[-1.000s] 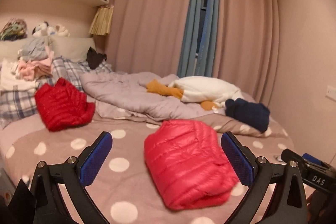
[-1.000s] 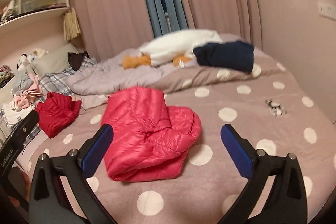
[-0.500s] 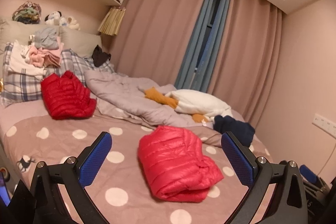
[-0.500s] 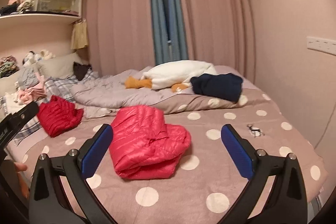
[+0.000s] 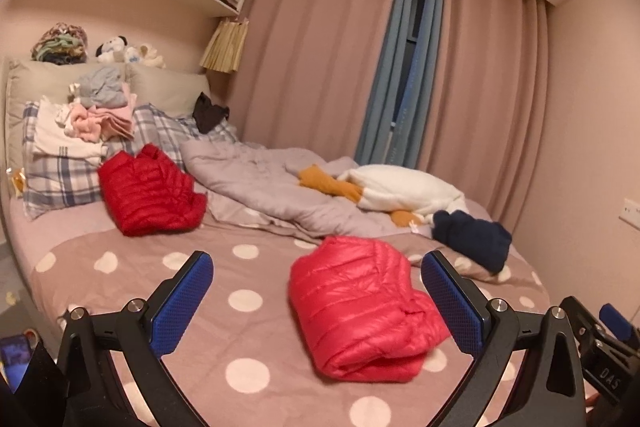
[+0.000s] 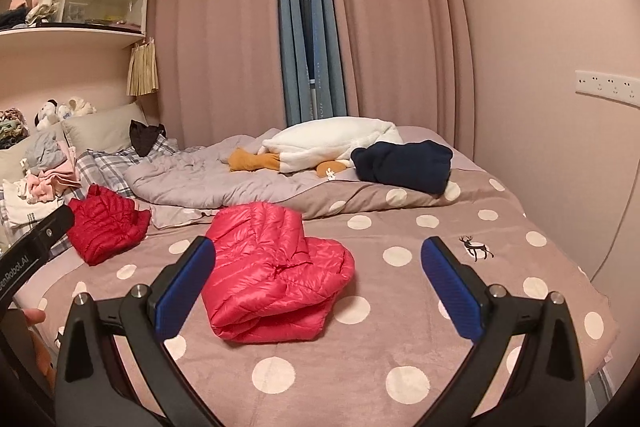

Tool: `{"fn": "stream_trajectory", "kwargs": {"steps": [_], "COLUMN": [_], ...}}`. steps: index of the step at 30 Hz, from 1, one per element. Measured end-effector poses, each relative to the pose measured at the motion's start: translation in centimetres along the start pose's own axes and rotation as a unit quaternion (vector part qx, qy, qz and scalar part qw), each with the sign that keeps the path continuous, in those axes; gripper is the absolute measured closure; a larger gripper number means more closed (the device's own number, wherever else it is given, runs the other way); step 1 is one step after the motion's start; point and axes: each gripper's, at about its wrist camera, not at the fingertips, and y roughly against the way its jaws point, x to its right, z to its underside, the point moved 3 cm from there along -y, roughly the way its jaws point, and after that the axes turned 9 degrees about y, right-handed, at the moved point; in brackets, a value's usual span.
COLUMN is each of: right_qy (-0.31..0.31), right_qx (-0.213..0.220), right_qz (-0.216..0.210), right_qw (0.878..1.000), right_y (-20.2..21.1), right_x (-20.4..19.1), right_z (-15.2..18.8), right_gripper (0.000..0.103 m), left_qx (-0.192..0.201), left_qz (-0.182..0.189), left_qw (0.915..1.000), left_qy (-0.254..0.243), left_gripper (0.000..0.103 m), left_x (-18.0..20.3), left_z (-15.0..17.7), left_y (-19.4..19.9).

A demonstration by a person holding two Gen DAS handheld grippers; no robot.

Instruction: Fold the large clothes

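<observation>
Roughly L to R: far left, a pile of clothes point(image 5: 96, 123) sits on the plaid pillow point(image 5: 60, 179) w/ soft toys point(image 5: 120, 51) on the ledge behind. Just right of it, a dark red puffer jacket point(image 5: 150, 191) lies folded at the near edge of the pillows. Mid-bed, a grey duvet point(image 5: 272, 187) is bunched up, w/ a white plush point(image 5: 404, 189) on its right end. Near centre, the pink-red puffer jacket point(image 6: 272, 275) lies folded on the polka-dot blanket point(image 6: 400, 327), nothing touching it. Far right, a folded navy garment point(image 6: 404, 165) rests by the wall.

Left gripper point(image 5: 318, 305): jaws spread wide, empty, held above the blanket w/ the pink-red jacket seen between its blue pads. Right gripper point(image 6: 318, 291): also spread wide, empty, jacket just right of its left pad point(image 6: 184, 291), apart from it.
</observation>
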Motion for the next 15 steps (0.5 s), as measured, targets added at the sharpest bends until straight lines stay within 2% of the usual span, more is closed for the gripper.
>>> {"fn": "stream_trajectory", "kwargs": {"steps": [3,6,15], "right_qy": [-0.005,-0.002,0.008], "right_qx": [-0.006,-0.014,-0.022], "right_qz": [0.004,0.01,0.017], "right_qw": [1.0,1.0,1.0], "right_y": [-0.14,-0.36,-0.63], "right_x": [0.16,0.27,0.32], "right_z": [0.15,0.26,0.16], "right_gripper": [0.0,0.0,0.0], "left_qx": [0.002,-0.013,-0.019], "left_qz": [0.002,0.003,-0.001], "left_qw": [0.9999,0.9997,0.9996], "left_qy": [-0.01,-0.021,-0.021], "left_gripper": [0.0,0.0,0.0], "left_x": [0.5,0.85,1.07], "left_z": [0.0,0.1,0.07], "left_y": [0.0,-0.27,-0.02]}}
